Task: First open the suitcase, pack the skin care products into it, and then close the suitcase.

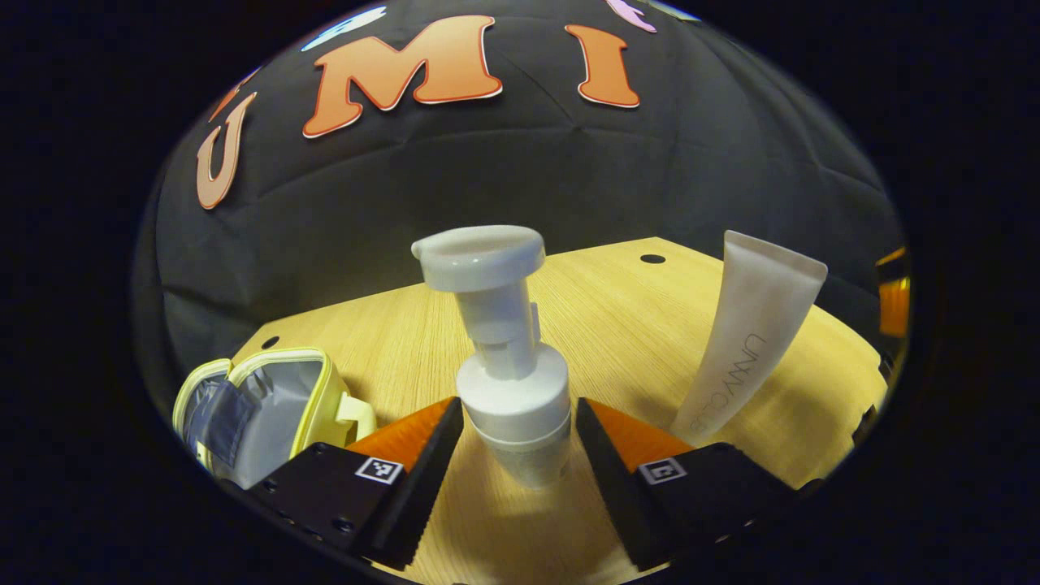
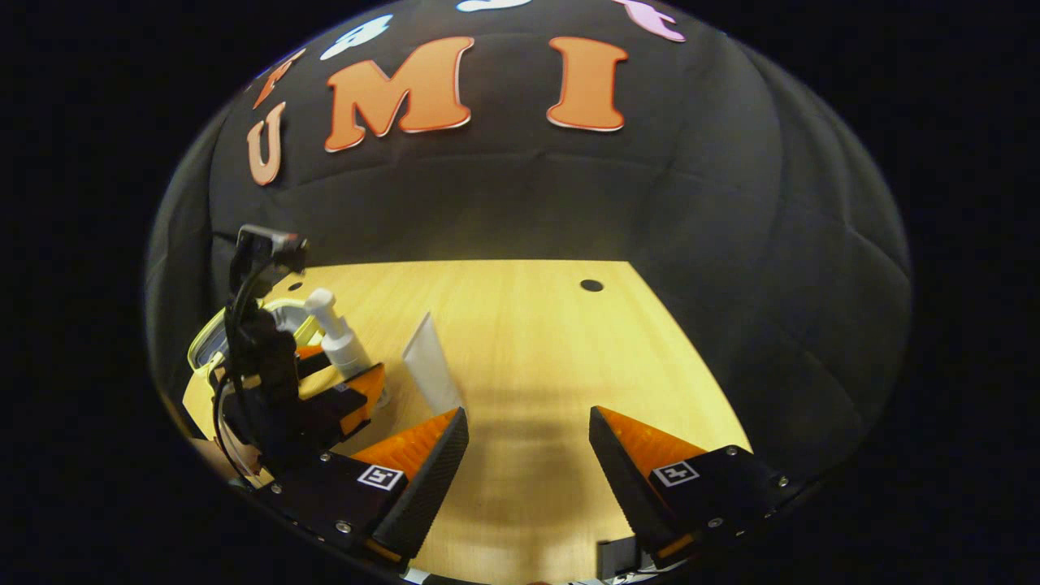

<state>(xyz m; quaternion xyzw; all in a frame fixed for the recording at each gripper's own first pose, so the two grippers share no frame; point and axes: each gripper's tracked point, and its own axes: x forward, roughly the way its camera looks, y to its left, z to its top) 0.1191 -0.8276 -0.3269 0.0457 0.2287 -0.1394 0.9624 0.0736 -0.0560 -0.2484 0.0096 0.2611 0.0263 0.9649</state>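
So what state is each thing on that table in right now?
Suitcase: small, yellow, unzipped, lying open, grey lining showing.
Pump bottle: tilted, cap on, standing between the left gripper's fingers.
Tube: standing on its cap, leaning, closed.
Left gripper: open around the pump bottle, fingers not pressing on it.
Right gripper: open, holding nothing, above the table.

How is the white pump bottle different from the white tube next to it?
The white plastic pump bottle is round with a wide flat pump head on top; the white squeeze tube is flat and tapers down to its cap. The pump bottle sits tilted between the left gripper fingers, while the squeeze tube stands alone on the wooden table, leaning. Both are white skin care containers, not yet packed.
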